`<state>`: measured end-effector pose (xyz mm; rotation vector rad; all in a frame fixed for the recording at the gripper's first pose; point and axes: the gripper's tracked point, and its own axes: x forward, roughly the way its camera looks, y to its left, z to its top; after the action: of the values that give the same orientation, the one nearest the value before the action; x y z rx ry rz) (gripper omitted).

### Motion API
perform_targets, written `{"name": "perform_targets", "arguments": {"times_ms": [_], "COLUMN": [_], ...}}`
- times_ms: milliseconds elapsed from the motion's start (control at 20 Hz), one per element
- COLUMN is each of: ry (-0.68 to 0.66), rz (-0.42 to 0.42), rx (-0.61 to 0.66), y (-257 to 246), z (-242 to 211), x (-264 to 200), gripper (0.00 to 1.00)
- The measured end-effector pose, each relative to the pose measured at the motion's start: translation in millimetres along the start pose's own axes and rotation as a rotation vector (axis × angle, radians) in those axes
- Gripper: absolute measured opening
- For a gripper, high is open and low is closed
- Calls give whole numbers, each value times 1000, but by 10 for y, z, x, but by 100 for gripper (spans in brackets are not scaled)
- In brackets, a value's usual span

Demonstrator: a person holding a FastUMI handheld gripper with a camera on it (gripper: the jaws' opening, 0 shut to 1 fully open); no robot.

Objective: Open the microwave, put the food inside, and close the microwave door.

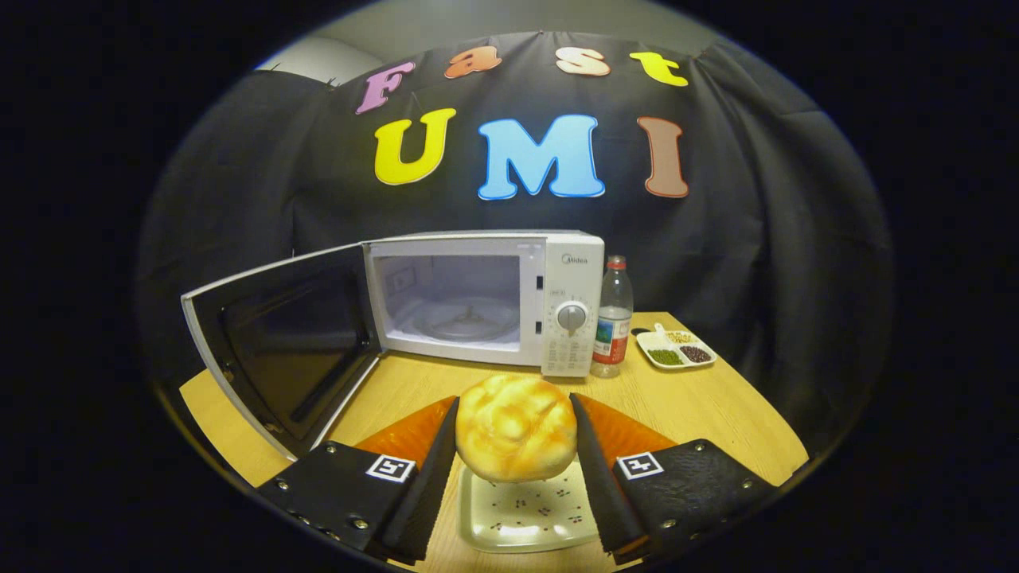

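The white box-shaped microwave (pixel 486 298) stands well beyond the hand-held gripper (pixel 515 446), its cavity facing the fingers and its long axis running across them; the dark-windowed door (pixel 283 350) is swung wide open to the left, showing the glass turntable inside. It sits on a light wood-grain tabletop (pixel 700 414) backed by black cloth. Beside the microwave's dial panel, to the right, stands a clear plastic water bottle (pixel 612 318) upright, then a small white divided dish of beans (pixel 677 348). The round golden-brown bread bun (pixel 516 428) is clasped between both fingers, raised above a pale square speckled plate (pixel 525 517) directly beneath it.
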<state>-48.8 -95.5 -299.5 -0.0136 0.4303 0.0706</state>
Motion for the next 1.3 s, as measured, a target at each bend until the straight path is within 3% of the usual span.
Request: {"name": "perform_targets", "arguments": {"times_ms": [300, 600, 950, 1300], "ry": [-91, -121, -70, -12], "rz": [44, 36, -29, 29], "rx": [-14, 11, 36, 170], "y": [347, 600, 686, 1023], "z": [641, 908, 778, 432], "x": [291, 809, 1447, 2162], "gripper": [77, 77, 77, 77]}}
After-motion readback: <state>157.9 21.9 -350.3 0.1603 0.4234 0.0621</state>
